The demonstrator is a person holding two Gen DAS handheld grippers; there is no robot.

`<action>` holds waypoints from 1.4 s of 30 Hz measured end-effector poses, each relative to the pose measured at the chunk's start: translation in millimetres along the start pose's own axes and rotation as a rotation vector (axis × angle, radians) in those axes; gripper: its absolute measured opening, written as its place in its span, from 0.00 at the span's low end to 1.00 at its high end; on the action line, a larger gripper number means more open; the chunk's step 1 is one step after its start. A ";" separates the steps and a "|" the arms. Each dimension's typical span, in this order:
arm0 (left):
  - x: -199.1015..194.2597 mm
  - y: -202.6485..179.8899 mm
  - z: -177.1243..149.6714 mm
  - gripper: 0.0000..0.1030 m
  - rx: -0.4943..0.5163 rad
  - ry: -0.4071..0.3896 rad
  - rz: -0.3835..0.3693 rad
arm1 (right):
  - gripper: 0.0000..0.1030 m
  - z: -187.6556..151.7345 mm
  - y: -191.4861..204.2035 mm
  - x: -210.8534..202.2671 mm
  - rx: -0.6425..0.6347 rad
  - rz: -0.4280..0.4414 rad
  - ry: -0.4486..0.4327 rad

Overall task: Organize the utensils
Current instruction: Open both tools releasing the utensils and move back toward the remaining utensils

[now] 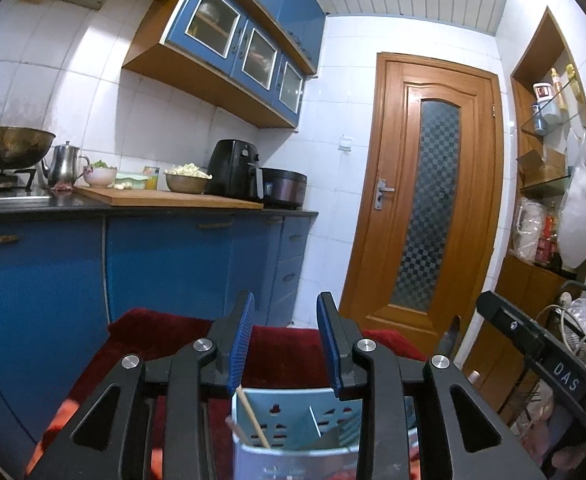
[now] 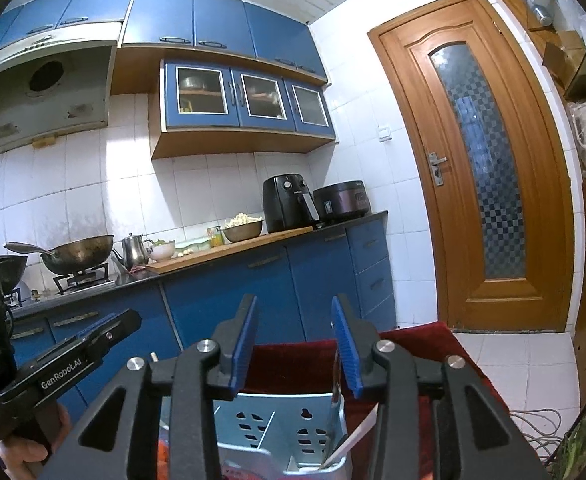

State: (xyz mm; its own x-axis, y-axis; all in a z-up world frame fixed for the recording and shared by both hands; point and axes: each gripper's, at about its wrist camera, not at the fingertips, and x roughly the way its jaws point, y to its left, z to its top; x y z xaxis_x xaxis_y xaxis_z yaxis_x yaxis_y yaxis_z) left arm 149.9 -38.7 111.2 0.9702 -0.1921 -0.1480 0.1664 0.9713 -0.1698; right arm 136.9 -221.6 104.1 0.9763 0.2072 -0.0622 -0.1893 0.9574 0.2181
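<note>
My left gripper [image 1: 285, 344] and right gripper [image 2: 295, 344] stand part open, ribbed blue pads gripping nothing, above the slotted pale-blue plastic caddy [image 1: 293, 412] on red velvet [image 1: 281, 344].

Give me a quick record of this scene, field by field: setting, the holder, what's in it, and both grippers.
setting: kitchen, blue cabinets, wooden door
surface: red cloth
utensil holder: light blue, perforated, divided, standing on the cloth
contents: chopstick leaning in the left compartment; a metal utensil and a white utensil at the right side
left gripper: open, nothing between the jaws, above the holder
right gripper: open, nothing between the jaws, above the holder
counter: air fryer, wok, kettle
</note>
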 end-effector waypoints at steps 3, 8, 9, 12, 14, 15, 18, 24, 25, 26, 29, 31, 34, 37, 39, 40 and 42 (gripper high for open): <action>-11.8 4.8 0.9 0.32 -0.026 0.014 -0.017 | 0.40 3.3 4.3 -11.1 -0.005 -0.010 0.003; -29.8 8.1 1.9 0.32 -0.028 0.034 -0.012 | 0.40 7.8 12.1 -30.9 -0.014 -0.009 0.008; -32.9 8.8 1.9 0.32 -0.029 0.037 -0.012 | 0.40 8.5 14.0 -35.2 -0.015 -0.009 0.011; -44.6 10.3 1.0 0.32 -0.031 0.050 -0.010 | 0.40 8.7 17.1 -46.1 -0.006 0.000 0.024; -52.2 10.6 -0.3 0.32 -0.030 0.061 -0.006 | 0.40 8.3 18.7 -51.8 -0.002 0.002 0.036; -56.1 10.8 -1.2 0.32 -0.029 0.066 -0.004 | 0.40 7.7 19.5 -54.4 -0.001 0.004 0.043; -66.2 10.5 -3.4 0.32 -0.022 0.078 -0.006 | 0.40 4.0 22.2 -65.0 0.003 0.013 0.067; -83.8 10.2 -7.7 0.32 -0.004 0.110 -0.006 | 0.40 -7.3 25.4 -81.7 0.010 0.018 0.120; -85.6 10.3 -8.4 0.32 -0.003 0.115 -0.007 | 0.40 -9.1 24.9 -84.4 0.011 0.016 0.127; -87.5 10.6 -9.4 0.32 -0.003 0.121 -0.008 | 0.40 -10.9 25.1 -87.2 0.013 0.015 0.136; -93.5 11.0 -12.6 0.32 0.002 0.144 -0.008 | 0.40 -16.2 25.4 -95.4 0.017 0.011 0.157; -95.8 11.4 -15.2 0.32 0.008 0.164 -0.010 | 0.40 -19.5 25.7 -101.1 0.022 0.010 0.170; -98.8 11.4 -19.5 0.32 0.017 0.191 -0.009 | 0.40 -24.0 25.8 -107.5 0.028 0.009 0.191; -101.3 11.5 -24.2 0.32 0.026 0.222 -0.009 | 0.40 -30.2 26.2 -112.4 0.030 0.007 0.216; -102.4 12.1 -27.7 0.32 0.024 0.250 -0.014 | 0.40 -35.9 26.1 -114.9 0.030 0.005 0.237; -102.1 12.7 -28.8 0.32 0.024 0.260 -0.016 | 0.40 -38.1 25.4 -116.1 0.030 0.003 0.244; -101.5 13.0 -32.6 0.32 0.025 0.288 -0.019 | 0.40 -42.9 24.5 -117.3 0.031 -0.002 0.262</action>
State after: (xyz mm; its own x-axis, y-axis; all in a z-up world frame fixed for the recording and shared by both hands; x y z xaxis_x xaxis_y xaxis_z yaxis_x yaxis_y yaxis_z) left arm 47.9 -11.2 92.4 0.8773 -0.2388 -0.4164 0.1919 0.9696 -0.1516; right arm 13.2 -213.8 75.0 0.9153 0.2547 -0.3119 -0.1805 0.9519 0.2476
